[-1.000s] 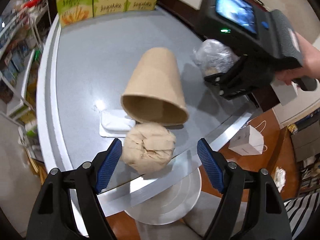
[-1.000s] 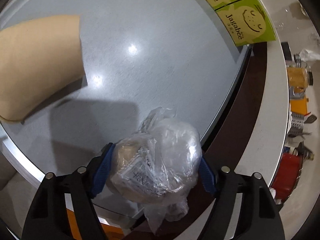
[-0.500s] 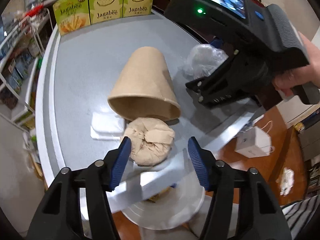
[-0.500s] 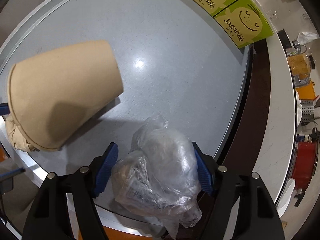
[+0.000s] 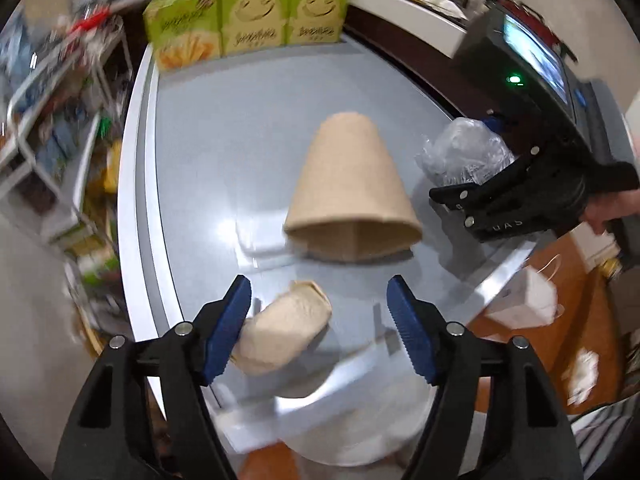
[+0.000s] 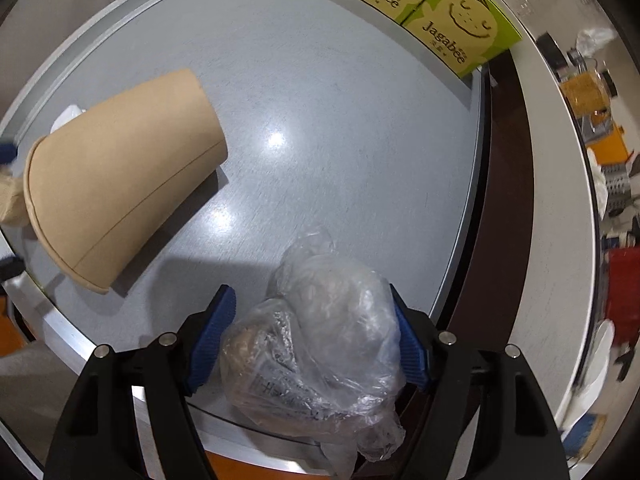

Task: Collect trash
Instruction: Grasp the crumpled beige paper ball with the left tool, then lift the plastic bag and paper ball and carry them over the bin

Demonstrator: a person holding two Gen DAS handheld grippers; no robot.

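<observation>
Grey round counter with a pale metal rim is filling both views. Three green Jagabee snack boxes are standing in a row at its far edge, touching one another.

Brown paper cup is lying on its side near the middle of the counter, mouth facing the left tongs, closed base pointing toward the boxes. A flat white packet is lying just beside the cup's mouth, partly hidden by it (blurred in the left view, only a corner is showing in the right view).

Clear plastic bag, crumpled and stuffed with something brownish plus printed paper, is sitting at the counter's near edge on the right. Right tongs are standing apart with the bag between the blue pads; the right pad is pressing into the plastic, the left pad is just beside it, and whether they are truly gripping cannot be told. In the left view the same tongs are showing as a black body with a lit screen, held by a hand.

Crumpled brown paper wad is sitting at the counter's near rim, in front of the cup's mouth. Left tongs are wide apart around it; the left pad is touching or nearly touching the wad, the right pad is well clear.

Below the rim, a small white paper bag with handles is standing on the brown floor.
</observation>
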